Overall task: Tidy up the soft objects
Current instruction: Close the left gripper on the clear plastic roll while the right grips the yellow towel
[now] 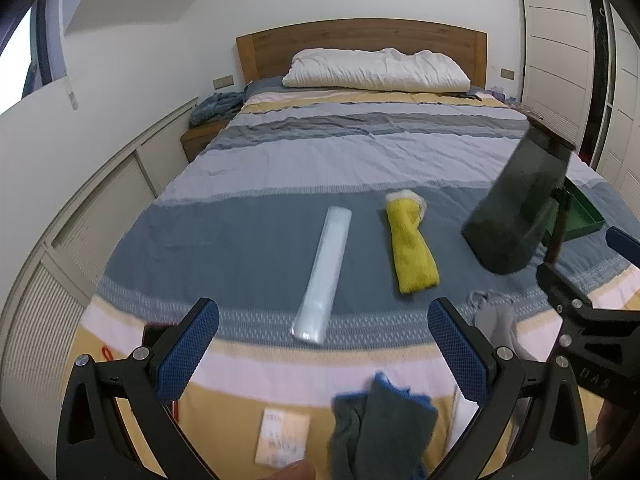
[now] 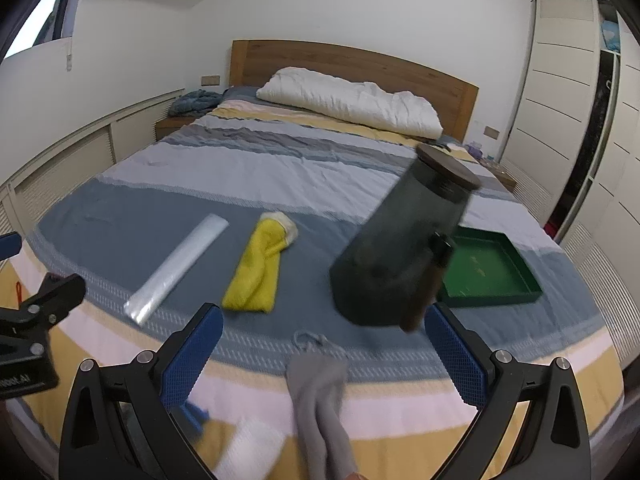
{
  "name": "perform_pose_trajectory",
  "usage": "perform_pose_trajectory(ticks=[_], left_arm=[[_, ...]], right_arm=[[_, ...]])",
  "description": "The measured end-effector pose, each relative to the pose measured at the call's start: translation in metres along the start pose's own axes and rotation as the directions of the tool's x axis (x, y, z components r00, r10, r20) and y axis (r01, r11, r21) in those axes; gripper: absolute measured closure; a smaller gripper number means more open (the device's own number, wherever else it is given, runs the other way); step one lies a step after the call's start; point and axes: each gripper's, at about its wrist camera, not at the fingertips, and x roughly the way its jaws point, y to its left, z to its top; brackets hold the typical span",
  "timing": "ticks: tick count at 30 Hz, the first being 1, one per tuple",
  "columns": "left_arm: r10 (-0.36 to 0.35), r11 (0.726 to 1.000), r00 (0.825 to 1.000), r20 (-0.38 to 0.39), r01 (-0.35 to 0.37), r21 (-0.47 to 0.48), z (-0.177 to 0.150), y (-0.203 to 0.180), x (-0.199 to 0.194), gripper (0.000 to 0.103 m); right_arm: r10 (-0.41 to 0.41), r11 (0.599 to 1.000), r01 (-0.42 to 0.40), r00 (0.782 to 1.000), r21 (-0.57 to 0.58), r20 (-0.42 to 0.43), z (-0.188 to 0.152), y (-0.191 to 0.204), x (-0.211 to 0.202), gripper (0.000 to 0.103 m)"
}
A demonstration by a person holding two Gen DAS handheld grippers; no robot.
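Observation:
A yellow sock (image 1: 410, 246) (image 2: 258, 268) lies flat on the striped bedspread (image 1: 320, 152). A clear plastic bag (image 1: 324, 276) (image 2: 176, 266) lies left of it. A dark grey-and-blue sock (image 1: 380, 424) lies near the bed's front edge, under my left gripper (image 1: 324, 352), which is open and empty. A light grey sock (image 2: 320, 392) (image 1: 496, 320) lies under my right gripper (image 2: 324, 356), also open and empty. A dark jar with a brown lid (image 2: 404, 248) (image 1: 520, 204) stands tilted on the bed. A green tray (image 2: 488, 276) (image 1: 576, 216) lies right of it.
A white pillow (image 1: 376, 70) lies by the wooden headboard (image 1: 360, 38). A small paper card (image 1: 282, 438) and a white cloth (image 2: 252, 446) lie near the front edge. Cabinets run along the left wall, a wardrobe (image 2: 576, 120) on the right.

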Motion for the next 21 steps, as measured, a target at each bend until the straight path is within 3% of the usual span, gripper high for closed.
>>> perform_pose_trajectory(ticks=[10,21], left_arm=[[-0.002,1.000,1.000,-0.004,0.002,-0.006,0.024,0.010,0.045,0.001],[0.045,0.999,0.994,-0.095,-0.042,0.026,0.039,0.014,0.128,0.001]], right_arm=[[0.005,1.000,-0.005,1.000,-0.005,-0.004,0.027,0.019,0.057,0.000],[-0.036,0.998,0.033,0.997,-0.043,-0.066,0.039,0.045,0.140,0.000]])
